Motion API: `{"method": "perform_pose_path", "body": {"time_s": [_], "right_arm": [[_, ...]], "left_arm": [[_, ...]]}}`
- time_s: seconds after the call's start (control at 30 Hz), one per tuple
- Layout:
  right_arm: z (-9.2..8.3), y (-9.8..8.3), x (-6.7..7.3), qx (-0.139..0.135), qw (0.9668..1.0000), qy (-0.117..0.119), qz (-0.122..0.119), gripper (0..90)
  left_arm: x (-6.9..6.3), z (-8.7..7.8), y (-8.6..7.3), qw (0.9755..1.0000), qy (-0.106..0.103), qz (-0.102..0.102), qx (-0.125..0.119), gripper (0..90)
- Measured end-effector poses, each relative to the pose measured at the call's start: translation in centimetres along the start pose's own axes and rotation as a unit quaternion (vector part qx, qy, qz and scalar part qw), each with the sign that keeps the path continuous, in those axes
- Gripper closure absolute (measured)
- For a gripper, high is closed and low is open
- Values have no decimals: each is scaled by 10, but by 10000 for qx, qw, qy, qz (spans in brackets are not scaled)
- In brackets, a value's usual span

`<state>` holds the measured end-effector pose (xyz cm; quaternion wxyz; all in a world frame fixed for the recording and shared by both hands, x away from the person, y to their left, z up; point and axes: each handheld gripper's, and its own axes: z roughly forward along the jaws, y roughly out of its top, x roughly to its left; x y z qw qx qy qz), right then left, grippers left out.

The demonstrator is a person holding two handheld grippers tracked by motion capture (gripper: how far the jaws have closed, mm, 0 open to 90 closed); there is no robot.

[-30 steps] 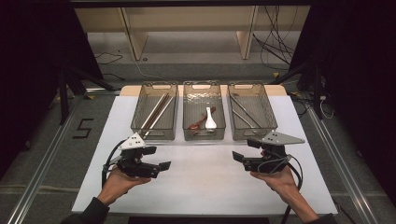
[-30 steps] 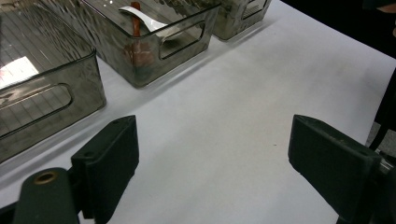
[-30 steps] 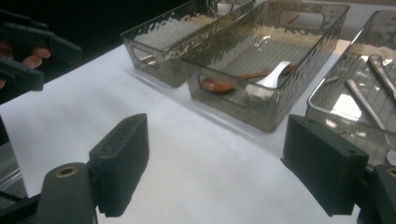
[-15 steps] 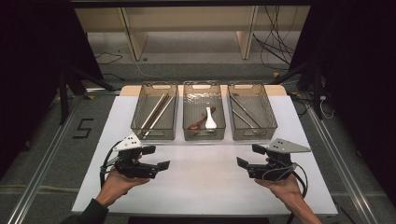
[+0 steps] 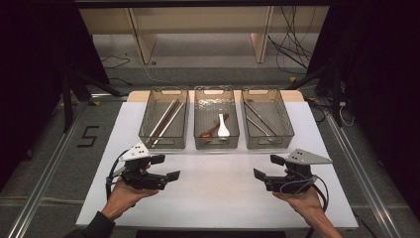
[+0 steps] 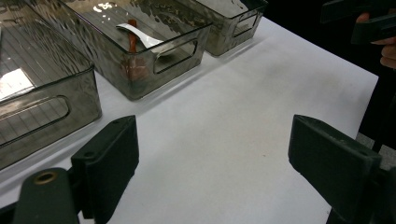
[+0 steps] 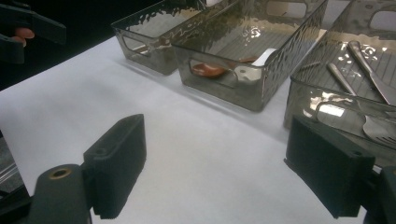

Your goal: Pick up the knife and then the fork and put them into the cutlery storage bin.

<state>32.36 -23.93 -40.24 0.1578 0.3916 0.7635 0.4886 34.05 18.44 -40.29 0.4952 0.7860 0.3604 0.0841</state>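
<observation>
Both tools idle over bare bench [image 5: 218, 198], jaws spread, nothing between them. Left tool [image 5: 166, 167] sits low-left, right tool [image 5: 265, 167] low-right, well apart from each other and short of the bins.

3 clear smoky bins in a row at the far side. Middle bin [image 5: 216, 144] holds a white spoon [image 5: 223, 126] and a brown spoon [image 5: 210, 130], the white one lying just beside or partly over the brown one; contact hard to tell. Left bin [image 5: 163, 144] has long chopsticks [image 5: 165, 119] lying lengthwise. Right bin [image 5: 267, 144] has metal cutlery [image 5: 257, 121], thin handles, flat on the floor of the bin.

Handling guess, nearest targets are the middle-bin spoons:
- white spoon looks ceramic or melamine: stiff, smooth, likely slippery, could chip if dropped
- brown spoon looks wooden or plastic: light, stiff, less slick
- both lie flat, so little clearance under them; best hold is across the handle, mid-length, jaws straddling the narrow sides, not the bowl
- bin walls are tall, so approach from above, tool angled down
- bins look light and may slide on the bench if bumped

Metal pieces likely heavier and slick; pinch the handle near its balance point.
</observation>
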Motion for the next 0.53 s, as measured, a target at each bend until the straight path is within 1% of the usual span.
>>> {"method": "perform_pose_path", "body": {"time_s": [0.1, 0.53], "right_arm": [[0, 0, 0, -15, 10000, -16, -22, 209], [0, 1, 1, -20, 10000, -11, -38, 209]], "left_arm": [[0, 1, 0, 10000, 2, 23, 33, 157], [1, 1, 0, 10000, 4, 31, 36, 157]]}}
